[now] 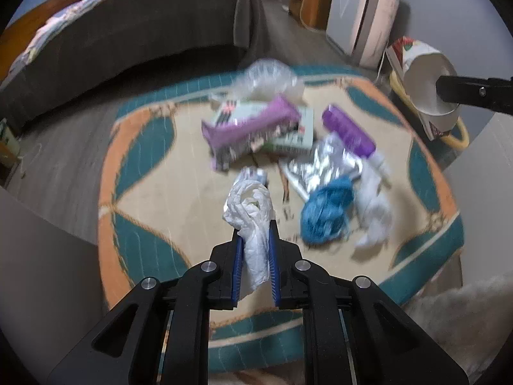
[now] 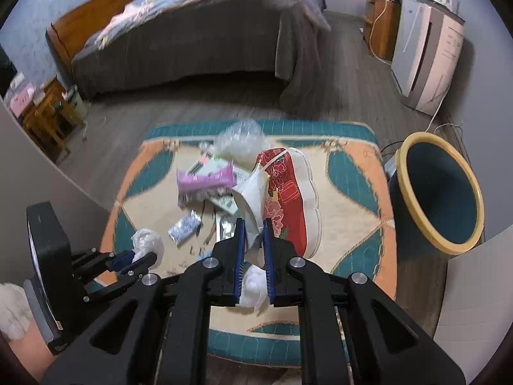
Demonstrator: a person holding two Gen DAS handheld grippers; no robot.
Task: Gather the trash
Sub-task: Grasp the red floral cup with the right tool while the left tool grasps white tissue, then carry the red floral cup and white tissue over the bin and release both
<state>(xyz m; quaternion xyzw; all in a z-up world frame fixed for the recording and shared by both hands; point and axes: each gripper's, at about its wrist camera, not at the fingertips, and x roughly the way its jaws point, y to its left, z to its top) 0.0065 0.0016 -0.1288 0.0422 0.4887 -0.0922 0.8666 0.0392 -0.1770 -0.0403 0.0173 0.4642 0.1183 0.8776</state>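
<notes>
1 rug (image 2: pixel 352 173), 1 bin (image 2: pixel 413 192), 1 bed (image 2: pixel 192 51), 2 tongs (image 1: pixel 256 234).

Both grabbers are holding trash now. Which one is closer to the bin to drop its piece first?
Probably the right gripper: its red-and-white paper bag hangs beside the bin. The left gripper, pinching white plastic, is farther away.

Grey wood-look floor (image 2: pixel 134 134), carrying a rug (image 1: pixel 134 166) in cream, teal and orange at mid-frame. Directly on the rug, near its centre: purple wrapper (image 1: pixel 250 128) over a pale green carton (image 1: pixel 288 134), clear crumpled plastic (image 1: pixel 266 78) toward the upper edge, purple bottle (image 1: pixel 348 133) to the right, silver foil (image 1: pixel 317 166) below it, blue crumpled wad (image 1: pixel 325 208) and white tissue (image 1: pixel 375 211) lower right. Small foil packet (image 2: pixel 184 226) left of centre. Dark bin with yellow rim (image 2: pixel 413 160) standing at the rug's right edge.
</notes>
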